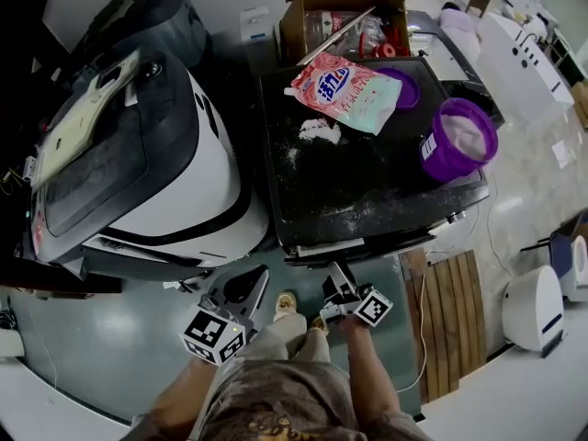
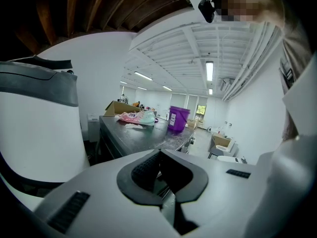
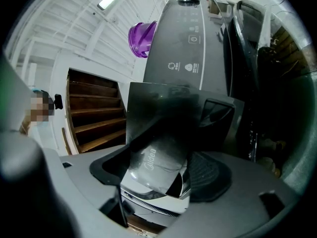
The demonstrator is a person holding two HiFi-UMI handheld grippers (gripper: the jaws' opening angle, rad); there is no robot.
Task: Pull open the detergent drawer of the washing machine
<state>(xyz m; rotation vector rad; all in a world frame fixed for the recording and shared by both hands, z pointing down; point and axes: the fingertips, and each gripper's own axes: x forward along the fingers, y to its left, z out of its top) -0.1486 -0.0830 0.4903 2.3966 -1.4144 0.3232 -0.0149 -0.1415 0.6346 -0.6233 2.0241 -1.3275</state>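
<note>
The washing machine (image 1: 386, 196) has a dark, powder-dusted top; its grey front panel (image 3: 193, 48) fills the right gripper view. The detergent drawer (image 1: 323, 246) sits at the machine's near front edge. Its grey printed front (image 3: 158, 133) lies between the jaws of my right gripper (image 3: 166, 150), filling the gap from pad to pad. In the head view the right gripper (image 1: 338, 272) reaches up to that edge. My left gripper (image 1: 257, 274) hangs lower left of the drawer, apart from it. Its tips (image 2: 159, 155) meet with nothing between them.
A pink detergent bag (image 1: 344, 90), spilled powder (image 1: 320, 132) and a purple bucket (image 1: 457, 139) rest on the machine's top. A cardboard box (image 1: 344, 21) stands behind. A large white appliance (image 1: 156, 154) is close on the left; wooden slats (image 1: 450, 324) lie on the right floor.
</note>
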